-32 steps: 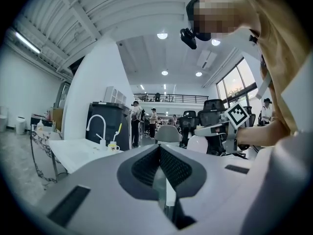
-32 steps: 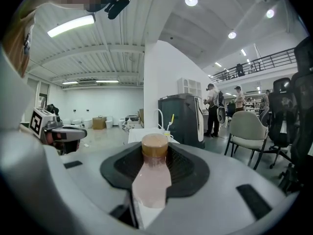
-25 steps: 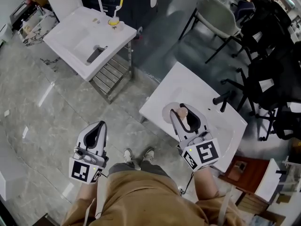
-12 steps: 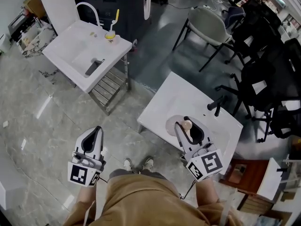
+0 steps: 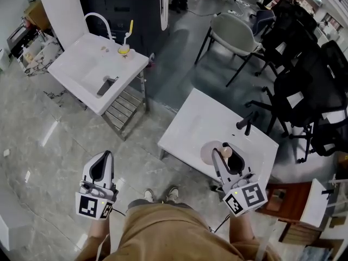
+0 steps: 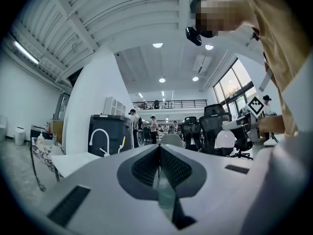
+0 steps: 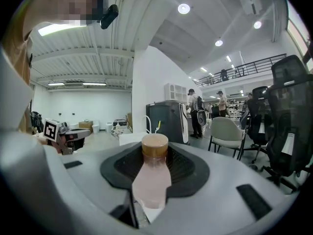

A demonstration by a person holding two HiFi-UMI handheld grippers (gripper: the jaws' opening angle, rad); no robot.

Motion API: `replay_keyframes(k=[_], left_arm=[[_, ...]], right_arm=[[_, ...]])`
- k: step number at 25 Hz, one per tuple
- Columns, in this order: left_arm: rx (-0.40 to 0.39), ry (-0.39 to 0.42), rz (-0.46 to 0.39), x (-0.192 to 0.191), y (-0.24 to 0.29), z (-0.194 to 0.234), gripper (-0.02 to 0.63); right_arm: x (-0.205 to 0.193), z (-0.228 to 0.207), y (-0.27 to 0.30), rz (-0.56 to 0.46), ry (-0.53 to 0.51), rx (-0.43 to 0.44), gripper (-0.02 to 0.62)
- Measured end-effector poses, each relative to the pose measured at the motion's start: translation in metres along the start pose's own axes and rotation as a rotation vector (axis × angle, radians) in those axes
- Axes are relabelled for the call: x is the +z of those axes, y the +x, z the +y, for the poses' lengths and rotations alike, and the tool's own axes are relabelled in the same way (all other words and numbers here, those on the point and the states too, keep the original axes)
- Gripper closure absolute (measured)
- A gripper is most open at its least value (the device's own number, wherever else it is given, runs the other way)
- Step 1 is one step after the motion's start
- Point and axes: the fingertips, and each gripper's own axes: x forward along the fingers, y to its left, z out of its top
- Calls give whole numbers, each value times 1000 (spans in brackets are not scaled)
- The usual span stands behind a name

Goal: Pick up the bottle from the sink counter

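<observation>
Drawn back toward the near edge of the white sink counter (image 5: 190, 121) since a second ago, the right gripper (image 5: 224, 151) clamps the pink, brown-capped bottle (image 7: 152, 177) above it. Left gripper (image 5: 105, 156) jaws are together, empty.

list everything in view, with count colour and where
far sink counter: 1, white, upper left
near sink counter: 1, white, centre right
curved faucet: 1, white, far counter
low faucet: 1, black, near counter
cup-like item: 1, yellow, far counter
bottle: 1, pink with brown cap, in right claw
grey chair: 1, grey, top centre
office chairs: several, black, right
cabinet: 1, dark, behind far counter
left claw: 1, grey, shut, empty
right claw: 1, grey, gripping bottle
</observation>
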Motion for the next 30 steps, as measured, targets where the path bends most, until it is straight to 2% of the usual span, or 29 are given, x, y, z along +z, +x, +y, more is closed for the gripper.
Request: replay_keyframes(k=[14, 30], left_arm=[[-4, -11, -5, 1, -8, 0, 607], [-54, -6, 5, 3, -5, -16, 607]], right_arm=[[9, -10, -39, -32, 20, -98, 454], [13, -9, -53, -41, 36, -120, 454]])
